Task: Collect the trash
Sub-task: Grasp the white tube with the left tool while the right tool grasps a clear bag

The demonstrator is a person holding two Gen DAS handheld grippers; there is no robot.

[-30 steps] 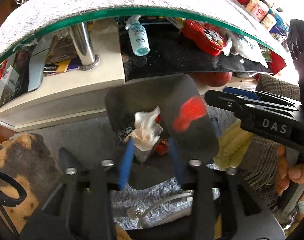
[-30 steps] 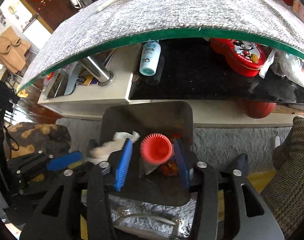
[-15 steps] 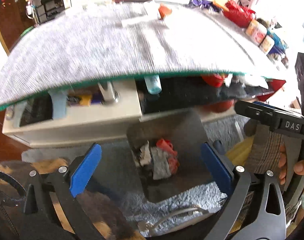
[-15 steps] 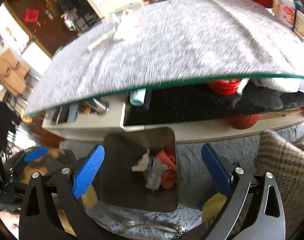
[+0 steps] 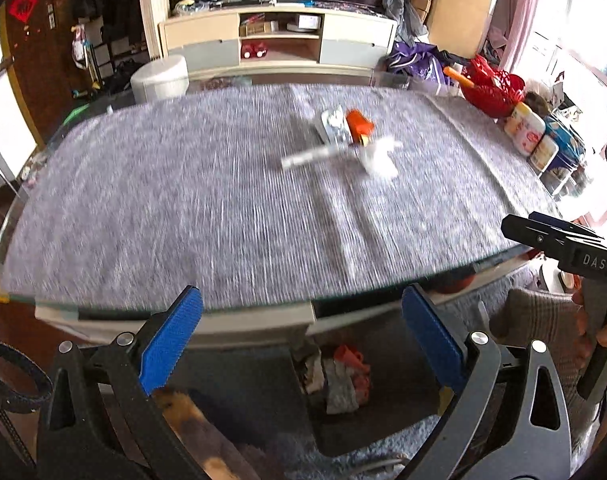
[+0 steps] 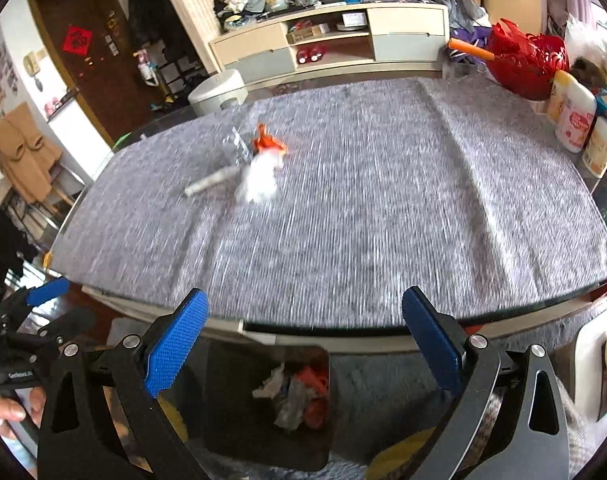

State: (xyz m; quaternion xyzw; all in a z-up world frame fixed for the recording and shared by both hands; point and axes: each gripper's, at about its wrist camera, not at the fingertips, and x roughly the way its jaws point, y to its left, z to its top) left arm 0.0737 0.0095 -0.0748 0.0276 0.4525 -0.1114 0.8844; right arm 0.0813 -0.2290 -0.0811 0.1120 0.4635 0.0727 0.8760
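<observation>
Both the left gripper (image 5: pixel 301 338) and right gripper (image 6: pixel 303 336) gape wide, holding nothing. Crumpled white tissue (image 6: pixel 259 178), orange wrapper (image 6: pixel 267 142) and pale rolled stick (image 6: pixel 211 180) lie at eleven o'clock on the grey mat (image 6: pixel 383 208); a hasty grab may scatter them.

My left tool (image 5: pixel 303 340) spread wide, blue pads empty, above dark square bin (image 5: pixel 367 432) holding crumpled paper and red scraps (image 5: pixel 335 376). Grey-cloth glass tabletop (image 5: pixel 183 208) ahead: white crumpled tissue (image 5: pixel 379 158), orange wrapper (image 5: pixel 358 122), silver foil piece (image 5: pixel 335 125), blurred. My right tool (image 5: pixel 551 236) at right edge.
</observation>
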